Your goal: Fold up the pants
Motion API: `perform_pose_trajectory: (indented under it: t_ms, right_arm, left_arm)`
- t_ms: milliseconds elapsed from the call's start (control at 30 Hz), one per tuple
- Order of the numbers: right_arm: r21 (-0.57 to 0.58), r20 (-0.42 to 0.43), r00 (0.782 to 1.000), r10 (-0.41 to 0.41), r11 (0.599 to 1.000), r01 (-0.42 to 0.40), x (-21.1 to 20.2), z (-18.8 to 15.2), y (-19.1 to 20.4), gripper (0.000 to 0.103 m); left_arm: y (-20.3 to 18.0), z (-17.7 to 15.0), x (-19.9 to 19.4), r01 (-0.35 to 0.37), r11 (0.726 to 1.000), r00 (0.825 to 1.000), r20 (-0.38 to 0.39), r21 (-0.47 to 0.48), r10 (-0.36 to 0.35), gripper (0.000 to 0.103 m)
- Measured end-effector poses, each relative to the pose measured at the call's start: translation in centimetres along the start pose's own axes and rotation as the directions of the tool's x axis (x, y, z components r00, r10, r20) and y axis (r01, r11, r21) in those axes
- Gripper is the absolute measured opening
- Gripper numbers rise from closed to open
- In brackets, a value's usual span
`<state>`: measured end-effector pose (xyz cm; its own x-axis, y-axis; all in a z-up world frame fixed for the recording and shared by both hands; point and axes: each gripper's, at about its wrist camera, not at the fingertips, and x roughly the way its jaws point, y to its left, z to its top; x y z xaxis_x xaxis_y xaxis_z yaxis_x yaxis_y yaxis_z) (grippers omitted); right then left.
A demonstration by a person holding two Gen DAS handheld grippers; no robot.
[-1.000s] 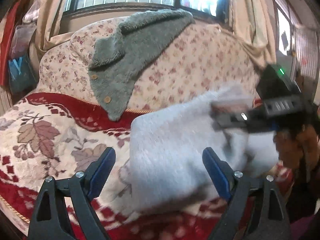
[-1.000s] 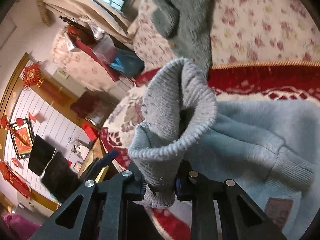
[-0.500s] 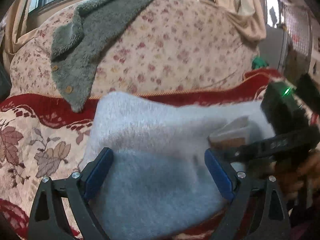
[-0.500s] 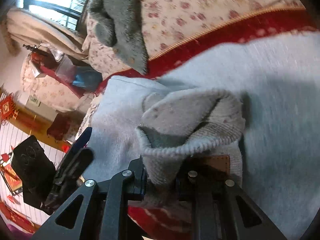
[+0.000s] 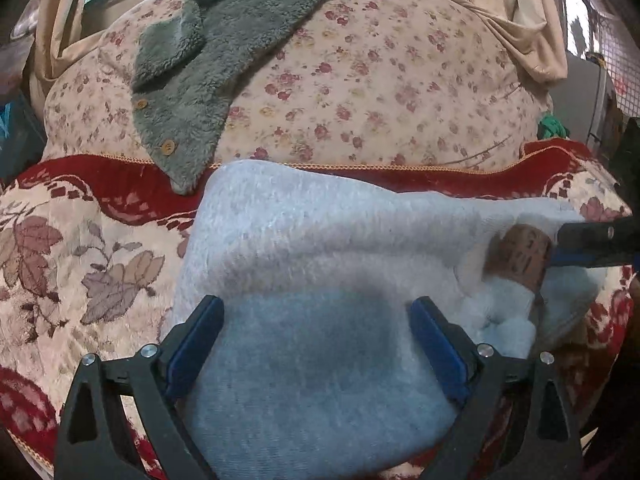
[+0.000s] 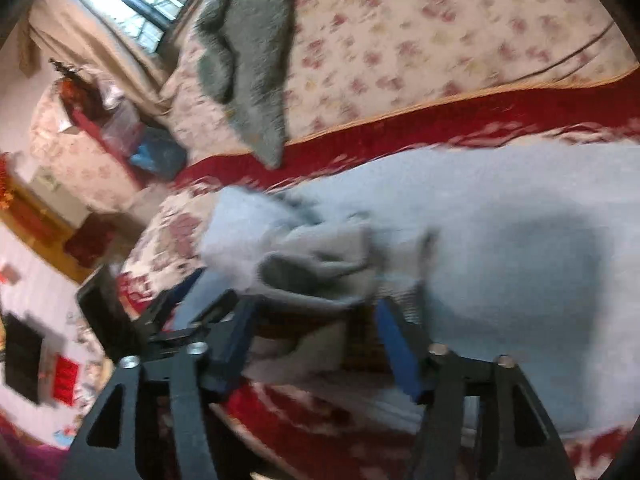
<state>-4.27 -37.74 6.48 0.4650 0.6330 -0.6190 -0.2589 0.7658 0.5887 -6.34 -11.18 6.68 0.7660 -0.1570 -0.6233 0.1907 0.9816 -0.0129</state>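
Sofa seat is being used: pants are lying folded below its backrest. Right gripper is opening, cuff loose between; left gripper is spread, empty. Cuff could be dragged, undoing fold.

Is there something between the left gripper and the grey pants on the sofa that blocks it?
Nothing visible does. The left gripper stands open directly over the folded grey pants, with only cloth between its fingers. The green fleece garment hangs behind on the sofa back, and the right gripper, jaws opening, is at the waistband end.
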Motion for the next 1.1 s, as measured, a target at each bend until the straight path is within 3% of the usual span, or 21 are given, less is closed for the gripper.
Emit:
perform_pose_trajectory:
  t_ms: [67,167,267,300,367,500,600,700,767,800,900,967,1033,1100]
  right_arm:
    - [0.074,0.000,1.000,0.017,0.997,-0.017,0.3,0.1,-1.3,0.087]
    - [0.195,-0.040,0.985,0.169,0.968,-0.158,2.9,0.2,-2.4,0.088]
    - [0.159,-0.060,0.988,0.140,0.979,-0.129,5.6,0.9,-1.3,0.088]
    - [0.117,-0.060,0.984,0.167,0.980,-0.159,6.2,1.3,-0.5,0.070]
    - [0.049,-0.098,0.977,0.191,0.981,-0.187,8.2,2.6,1.4,0.050]
    - [-0.061,-0.081,0.979,0.185,0.980,-0.190,9.3,5.1,2.9,0.039]
    - [-0.200,-0.073,0.995,0.068,0.976,-0.081,9.3,5.2,2.6,0.042]
    - [-0.134,-0.029,0.999,-0.043,0.990,0.039,7.1,4.7,1.2,0.073]
    - [-0.108,0.024,0.988,-0.151,0.982,0.153,5.0,4.4,0.4,0.077]
    - [-0.107,0.051,0.990,-0.132,0.985,0.137,3.7,4.3,0.7,0.077]
    - [-0.157,0.066,0.997,0.041,0.987,-0.030,2.4,4.3,4.1,0.077]
    - [-0.184,0.035,0.985,0.169,0.970,-0.160,2.8,4.7,6.6,0.077]
    - [-0.176,-0.019,0.958,0.288,0.942,-0.287,4.5,5.2,8.5,0.077]
    - [-0.184,-0.074,0.951,0.299,0.934,-0.308,6.4,5.2,9.6,0.075]
  left_arm:
    - [-0.5,-0.2,0.1,-0.022,0.999,1.000,0.003,0.024,0.022,0.094]
    - [-0.8,-0.5,0.4,-0.044,0.998,0.999,0.002,0.042,0.044,0.095]
    - [-0.7,-0.6,0.5,-0.053,0.998,0.999,0.002,0.040,0.053,0.095]
    - [-0.6,-0.6,0.4,-0.053,0.998,0.999,0.000,0.034,0.053,0.095]
    - [-0.3,-0.5,0.4,-0.076,0.997,0.997,-0.004,0.016,0.076,0.096]
    - [0.9,0.2,0.9,-0.053,0.994,0.999,-0.004,-0.094,0.052,0.096]
    - [-0.6,0.1,2.0,-0.077,0.996,0.997,-0.020,-0.049,0.076,0.101]
    - [-1.6,-0.3,2.2,-0.112,0.994,0.994,-0.009,-0.004,0.112,0.102]
    - [-1.1,-0.3,2.1,-0.090,0.996,0.996,-0.014,-0.023,0.090,0.102]
    - [-0.9,-0.3,2.1,-0.082,0.996,0.997,-0.014,-0.028,0.082,0.102]
    - [-1.0,-0.4,2.0,-0.086,0.996,0.996,-0.015,-0.008,0.086,0.102]
    - [-0.9,-0.6,1.8,-0.083,0.996,0.996,-0.014,-0.010,0.083,0.102]
    - [-0.8,-0.7,1.6,-0.079,0.997,0.997,-0.014,-0.016,0.079,0.102]
    - [-0.7,-0.9,1.2,-0.072,0.997,0.997,-0.011,-0.015,0.071,0.102]
